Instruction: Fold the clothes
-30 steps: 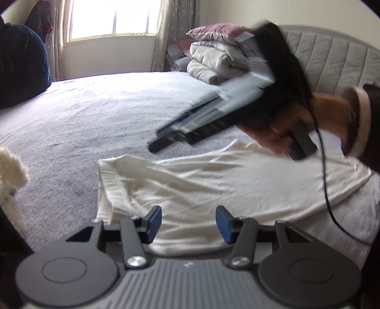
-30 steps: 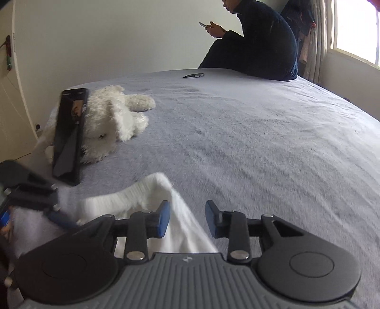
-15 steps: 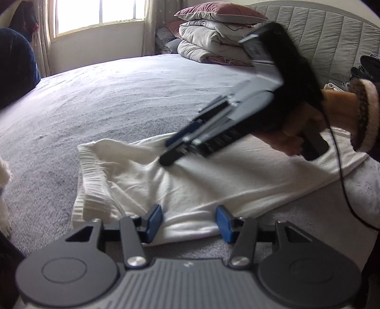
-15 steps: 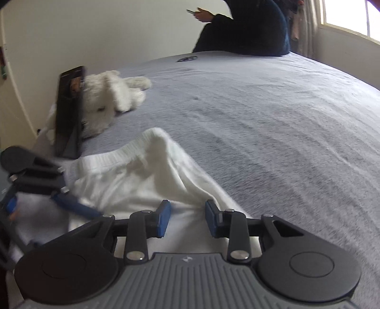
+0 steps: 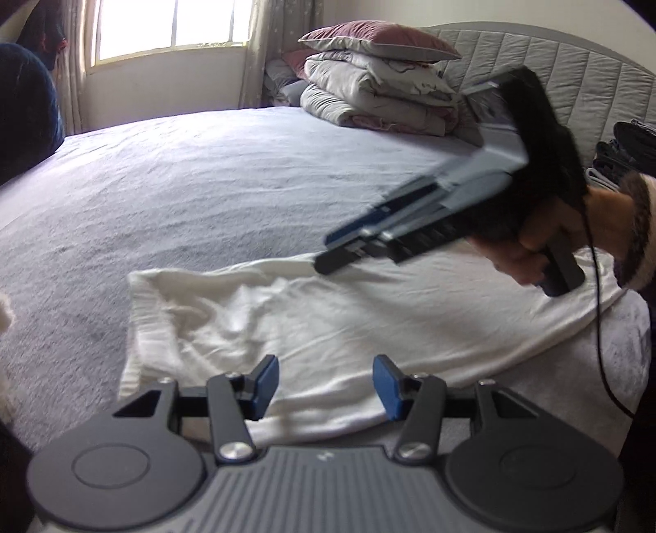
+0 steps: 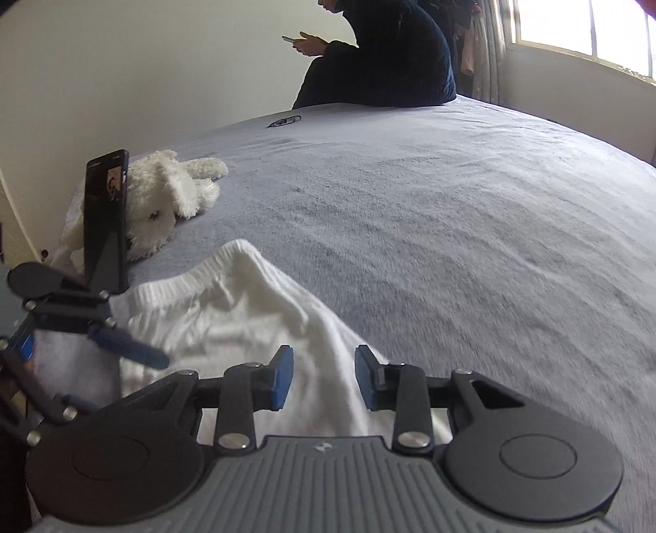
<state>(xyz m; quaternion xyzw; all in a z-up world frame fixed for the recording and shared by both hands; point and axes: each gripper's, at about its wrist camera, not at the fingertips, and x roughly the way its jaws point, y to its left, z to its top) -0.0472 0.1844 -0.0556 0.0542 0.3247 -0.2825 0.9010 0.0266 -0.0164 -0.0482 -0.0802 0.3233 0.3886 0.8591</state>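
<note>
left wrist view had the left gripper low in the middle of the frame, its blue-padded jaws spread with nothing between them, poised over the near edge of a white garment. that garment lay stretched across the lower half of the picture on a grey bedspread, its ribbed hem to the left and its body running off toward the right edge. at the right of the frame a hand held the right gripper, which slanted down to the left so that its dark tips met the garment's far edge; from this side i could not tell how wide its jaws stood. a stack of folded bedding with a maroon pillow on top sat in the upper middle, against a quilted grey headboard. right wrist view showed the right gripper's jaws parted, with a raised ridge of the white cloth running down between them but neither pad pressing it. the left gripper appeared at the left edge of that frame over the cloth. a white plush dog and a propped dark phone occupied the upper left, and a seated person in dark clothes was at the top.
</note>
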